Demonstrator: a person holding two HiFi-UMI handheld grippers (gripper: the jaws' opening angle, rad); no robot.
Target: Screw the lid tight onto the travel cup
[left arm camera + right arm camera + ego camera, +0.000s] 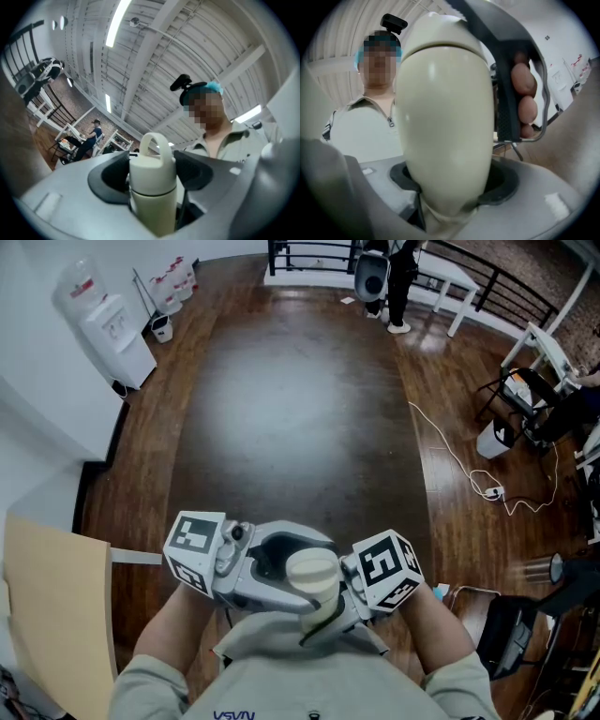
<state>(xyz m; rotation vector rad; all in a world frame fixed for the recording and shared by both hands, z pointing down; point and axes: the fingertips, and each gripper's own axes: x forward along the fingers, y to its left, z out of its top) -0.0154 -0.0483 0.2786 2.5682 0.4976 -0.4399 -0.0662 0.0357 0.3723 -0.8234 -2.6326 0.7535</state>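
Observation:
A cream travel cup [313, 570] is held in the air close to my chest, between both grippers. In the left gripper view its lid [152, 164], which has a loop handle on top, stands upright between the dark pads, and the left gripper [152, 176] is shut on it. In the right gripper view the cup's rounded body [445, 122] fills the middle, and the right gripper [450, 190] is shut on its lower part. In the head view the left gripper [277, 568] comes in from the left and the right gripper [342, 601] from the right. The join of lid and body is hidden there.
Below lies a dark wooden floor [291, 409]. A water dispenser [117, 329] stands at the far left and a beige board [52, 606] at the near left. A white cable [464, 470] runs to the right, where chairs and gear stand. A person [394, 282] stands by a white table [455, 282].

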